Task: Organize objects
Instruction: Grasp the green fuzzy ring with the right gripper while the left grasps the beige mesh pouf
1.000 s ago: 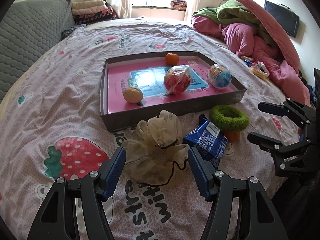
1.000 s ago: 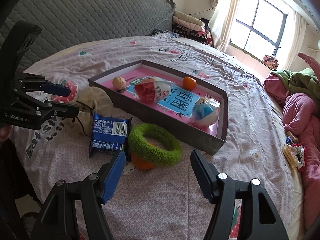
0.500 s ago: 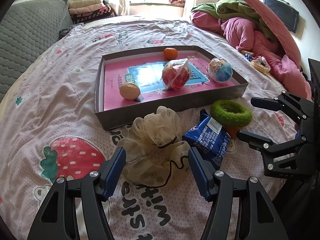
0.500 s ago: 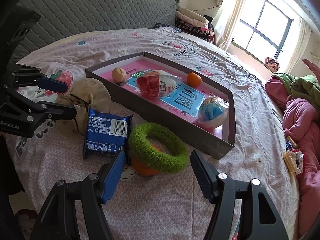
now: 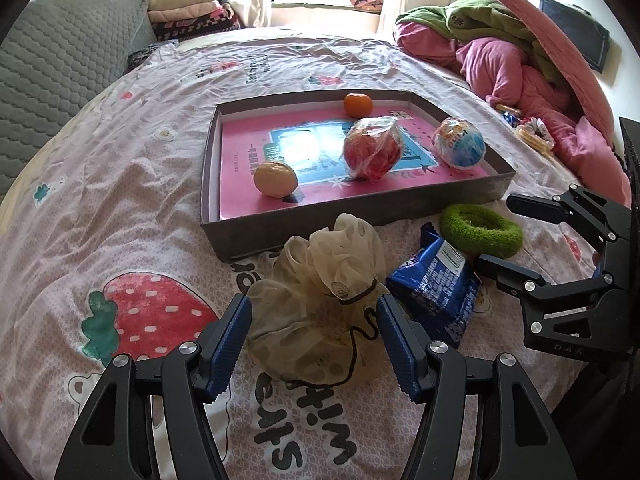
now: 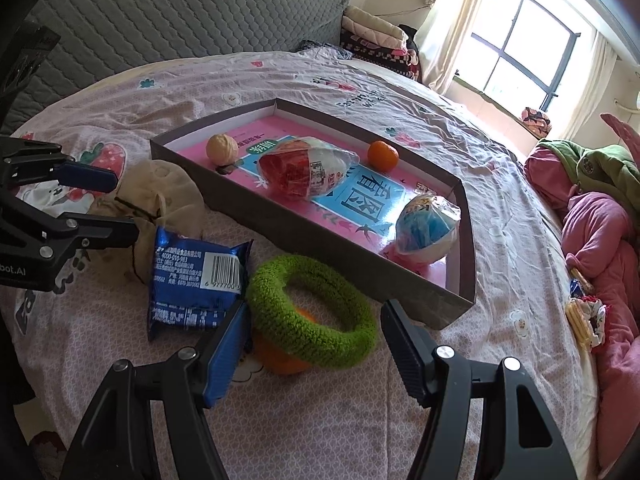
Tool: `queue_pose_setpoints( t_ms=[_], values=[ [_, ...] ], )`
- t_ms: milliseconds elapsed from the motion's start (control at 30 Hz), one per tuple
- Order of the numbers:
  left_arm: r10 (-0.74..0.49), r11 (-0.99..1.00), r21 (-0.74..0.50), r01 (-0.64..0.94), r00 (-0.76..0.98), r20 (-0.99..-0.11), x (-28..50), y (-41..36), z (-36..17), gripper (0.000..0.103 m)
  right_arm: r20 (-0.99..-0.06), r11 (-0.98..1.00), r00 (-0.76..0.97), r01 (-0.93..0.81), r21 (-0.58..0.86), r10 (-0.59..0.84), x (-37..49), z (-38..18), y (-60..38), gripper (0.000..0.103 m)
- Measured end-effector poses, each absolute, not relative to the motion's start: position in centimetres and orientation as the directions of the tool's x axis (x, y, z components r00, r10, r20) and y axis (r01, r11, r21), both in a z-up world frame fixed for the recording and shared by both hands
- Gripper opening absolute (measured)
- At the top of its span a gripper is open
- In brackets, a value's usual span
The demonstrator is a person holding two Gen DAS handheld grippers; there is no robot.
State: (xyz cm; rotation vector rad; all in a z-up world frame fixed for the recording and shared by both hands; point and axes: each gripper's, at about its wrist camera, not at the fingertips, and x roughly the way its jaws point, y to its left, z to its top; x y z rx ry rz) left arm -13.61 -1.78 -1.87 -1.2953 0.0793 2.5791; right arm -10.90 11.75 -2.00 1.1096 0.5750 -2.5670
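A grey box lid (image 5: 280, 232) (image 6: 320, 254) with a pink bottom lies on the bed and holds a walnut (image 5: 276, 179), a tangerine (image 5: 358, 104), a red wrapped ball (image 5: 372, 149) and a blue wrapped ball (image 5: 460, 143). In front of it lie a cream mesh pouch (image 5: 320, 300), a blue snack packet (image 5: 436, 284) (image 6: 196, 280) and a green knitted ring (image 6: 312, 312) on an orange object (image 6: 280, 360). My left gripper (image 5: 314, 342) is open, its fingers either side of the pouch. My right gripper (image 6: 314, 350) is open around the ring's near edge.
A heap of pink and green bedding (image 5: 520, 60) lies at the right side of the bed. A grey quilted headboard (image 6: 160, 12) and folded blankets (image 5: 188, 12) stand at the far end, below a window. Small wrapped snacks (image 6: 584, 316) lie by the pink bedding.
Both grippers have moved forward and lower. The pouch now lies between my left fingers and the green ring between my right fingers. Nothing on the bed has shifted.
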Motion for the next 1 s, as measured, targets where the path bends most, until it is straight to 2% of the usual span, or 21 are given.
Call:
queue_pose_setpoints(
  t_ms=[233, 333, 400, 500, 767, 1000],
  values=[
    [0.188, -0.972, -0.069, -0.223, -0.577, -0.795, -14.6, -1.6, -2.0, 0.066, -0.751, -0.893, -0.650, 0.399, -0.211, -0.113, -11.5, -2.0, 11.7, 0.053],
    [0.197, -0.972, -0.086, -0.217, -0.568, -0.799, -15.0, -1.6, -2.1, 0.066, -0.747, -0.901, -0.649, 0.398, -0.174, -0.143, -11.7, -1.6, 11.9, 0.046],
    [0.197, -0.973, -0.090, -0.211, -0.566, -0.801, -15.2, -1.6, -2.3, 0.066, -0.748, -0.901, -0.641, 0.409, -0.141, -0.174, -11.7, -1.4, 12.1, 0.035],
    [0.198, -0.974, -0.096, -0.205, -0.561, -0.804, -15.5, -1.5, -2.5, 0.066, -0.750, -0.900, -0.637, 0.414, -0.137, -0.179, -11.7, -1.3, 12.1, 0.030],
    [0.199, -0.974, -0.101, -0.201, -0.564, -0.801, -15.7, -1.4, -2.6, 0.066, -0.756, -0.901, -0.631, 0.412, -0.139, -0.172, -11.6, -1.2, 12.2, 0.022],
    [0.223, -0.971, -0.128, -0.204, -0.559, -0.799, -16.0, -1.6, -2.8, 0.066, -0.759, -0.905, -0.625, 0.407, -0.122, -0.179, -11.7, -1.2, 12.3, 0.021]
  ],
)
